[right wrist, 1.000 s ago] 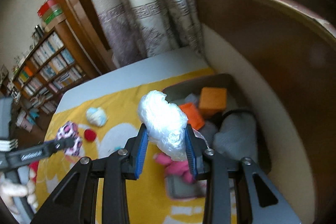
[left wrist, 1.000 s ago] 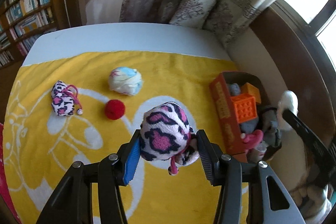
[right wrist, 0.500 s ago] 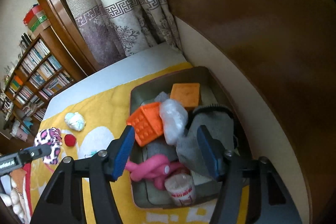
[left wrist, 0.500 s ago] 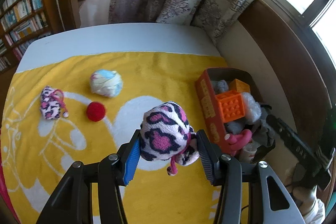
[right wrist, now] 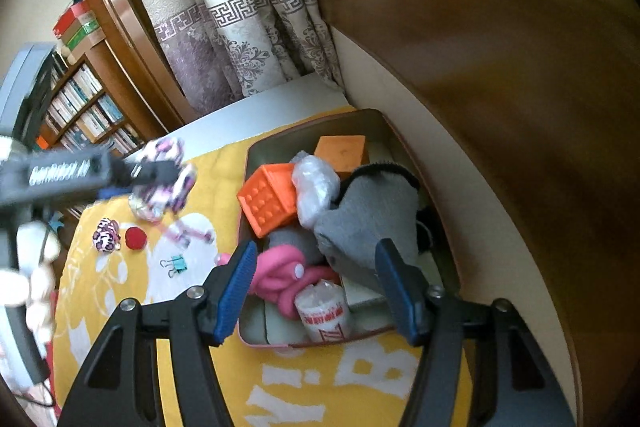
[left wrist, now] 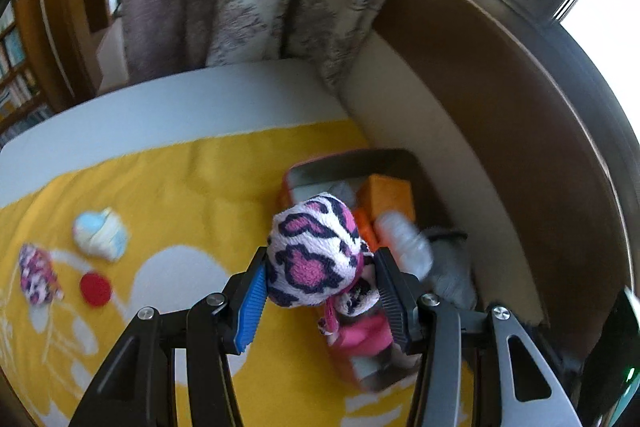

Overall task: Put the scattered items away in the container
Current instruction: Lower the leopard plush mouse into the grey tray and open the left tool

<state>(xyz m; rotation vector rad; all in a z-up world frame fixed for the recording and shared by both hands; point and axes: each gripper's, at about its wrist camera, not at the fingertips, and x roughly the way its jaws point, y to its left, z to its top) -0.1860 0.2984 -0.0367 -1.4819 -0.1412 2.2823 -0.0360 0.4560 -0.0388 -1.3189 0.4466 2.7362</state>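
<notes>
In your left wrist view, your left gripper (left wrist: 322, 291) clamps the leopard-print sock roll (left wrist: 314, 253); it sits upright between the pads, the rounded end up, above the near edge of the container (left wrist: 304, 173) on the yellow blanket (left wrist: 200, 195). In your right wrist view, your right gripper (right wrist: 316, 287) stands wide with nothing between the pads, over the container (right wrist: 312, 125); the plastic-wrapped bundle (right wrist: 314, 187) lies inside, its long axis running away from the camera.

Counted across both views: two leopard-print plush toys (left wrist: 316, 259) (left wrist: 35, 279), one red ball (right wrist: 135, 238), one pastel cloth ball (left wrist: 102, 234), one binder clip (right wrist: 175, 264), two orange blocks (right wrist: 270, 201) (right wrist: 343, 151), one container (right wrist: 372, 121) and two grippers (left wrist: 322, 301) (right wrist: 316, 291).
</notes>
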